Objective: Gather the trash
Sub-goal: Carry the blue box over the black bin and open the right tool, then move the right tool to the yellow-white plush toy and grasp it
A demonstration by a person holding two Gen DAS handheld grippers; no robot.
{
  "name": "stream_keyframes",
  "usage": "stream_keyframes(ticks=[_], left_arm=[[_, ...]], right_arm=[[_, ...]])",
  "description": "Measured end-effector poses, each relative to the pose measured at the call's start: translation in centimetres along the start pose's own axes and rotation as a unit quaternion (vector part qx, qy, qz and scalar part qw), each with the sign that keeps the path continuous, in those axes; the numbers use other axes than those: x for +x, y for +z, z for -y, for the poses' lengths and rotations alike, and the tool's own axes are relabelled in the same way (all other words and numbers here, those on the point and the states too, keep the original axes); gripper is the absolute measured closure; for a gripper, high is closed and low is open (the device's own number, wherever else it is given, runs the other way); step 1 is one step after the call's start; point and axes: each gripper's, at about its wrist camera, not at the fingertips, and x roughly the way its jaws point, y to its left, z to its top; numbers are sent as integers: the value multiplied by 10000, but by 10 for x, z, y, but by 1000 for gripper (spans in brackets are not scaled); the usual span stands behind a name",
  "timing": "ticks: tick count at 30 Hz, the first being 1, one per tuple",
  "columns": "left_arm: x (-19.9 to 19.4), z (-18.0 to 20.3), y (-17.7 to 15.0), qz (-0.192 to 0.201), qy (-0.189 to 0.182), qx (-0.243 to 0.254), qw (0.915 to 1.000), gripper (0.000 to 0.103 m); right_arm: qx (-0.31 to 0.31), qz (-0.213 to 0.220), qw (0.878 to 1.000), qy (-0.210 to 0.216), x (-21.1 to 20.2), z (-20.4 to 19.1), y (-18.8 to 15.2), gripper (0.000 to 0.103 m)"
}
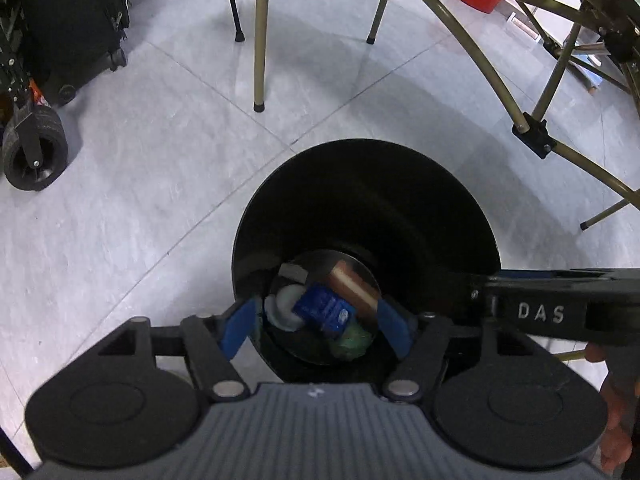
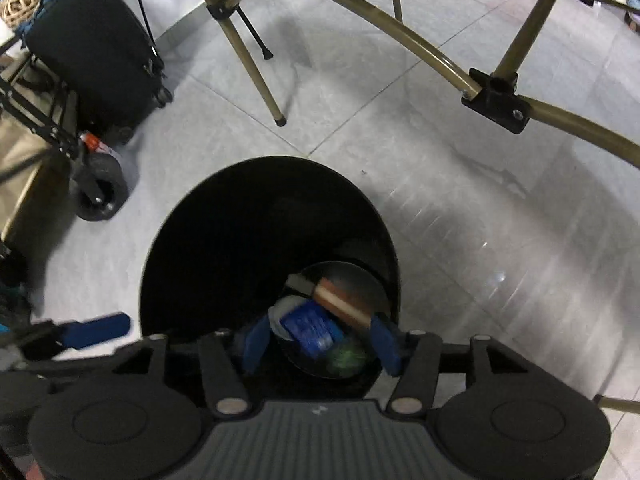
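Black and round, the trash bin [image 1: 366, 200] stands on the tiled floor [image 1: 140, 140] directly under both your tongs. Your left tongs [image 1: 318, 328] and right tongs [image 2: 322, 340] hang spread and empty over its mouth. At the bin's bottom lie a blue carton [image 1: 322, 310], a brown striped box [image 1: 354, 286], a white cup [image 1: 284, 306] and a green wad [image 1: 352, 342].

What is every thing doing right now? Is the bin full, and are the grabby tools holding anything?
Trash bin: upright on the floor, no lid, mostly empty.
Blue packet: lying at the bottom.
Brown and cream box: lying tilted at the bottom.
White cup: at the bottom, partly under the packet.
Green wrapper: crumpled, at the bottom.
Left tool: open, empty, over the bin.
Right tool: open, empty, over the bin.
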Motion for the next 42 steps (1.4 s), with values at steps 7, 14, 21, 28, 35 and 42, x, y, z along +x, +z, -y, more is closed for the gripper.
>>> stream_keyframes(ticks=[7,14,21,28,35,42], left_arm=[[3,4,-1,9,97,-15,10000,33],[-38,-3,-3,691,165,-150,9974,33],[-135,21,-18,2322,-116,96,9726,30],[-196,100,-17,3309,-1365,830,9300,22],[-186,198,48,3177,-2115,1270,9155,24],[-146,263,121,2717,-2167,994,9324,37]], right_arm=[[-216,57,9997,-95,-6,-8,2,44],[-265,483,9984,-101,-32,-10,-1,44],[-622,2018,9770,291,-148,-26,-33,44],[-213,3967,9172,299,-289,29,-76,40],[725,4592,8846,-378,-342,131,-72,38],[892,4884,8677,-244,-349,174,-14,46]])
